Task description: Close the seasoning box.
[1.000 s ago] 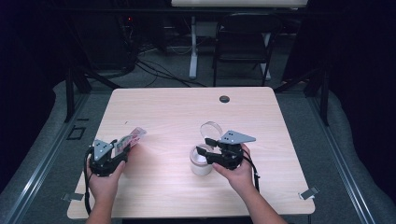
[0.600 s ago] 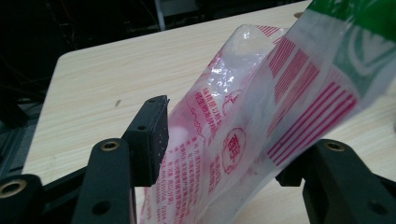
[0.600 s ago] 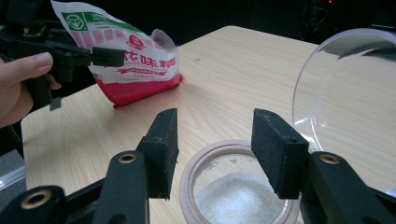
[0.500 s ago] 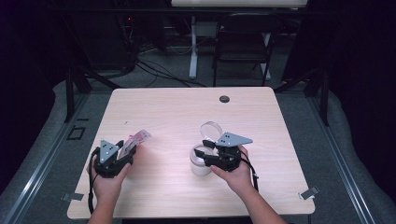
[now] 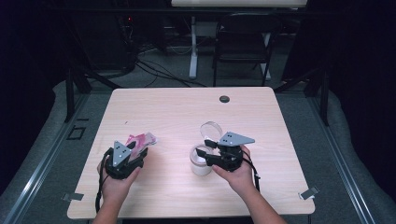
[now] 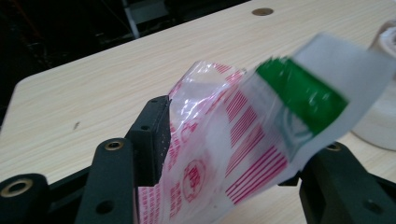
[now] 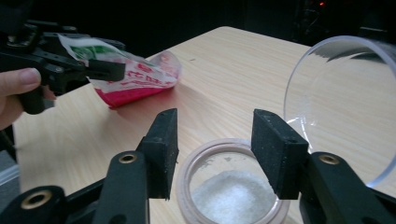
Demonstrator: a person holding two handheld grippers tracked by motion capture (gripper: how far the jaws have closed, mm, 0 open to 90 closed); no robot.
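The left gripper [image 5: 138, 152] has carried the red-printed bag [image 5: 140, 140] toward the jar [image 5: 201, 161], jaws just closing on it; keep it upright; right gripper [image 5: 208, 150] jaws released above the jar.

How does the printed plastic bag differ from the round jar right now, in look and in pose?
The thin, crinkled red-and-white printed plastic bag is soft and flat; the round white jar is rigid. The bag sits between the left claw's jaws, lifted at that end; the jar stands upright on the light wooden table. The bag has a green band; the jar is open-topped, white grains inside. Both lie near the table's front.
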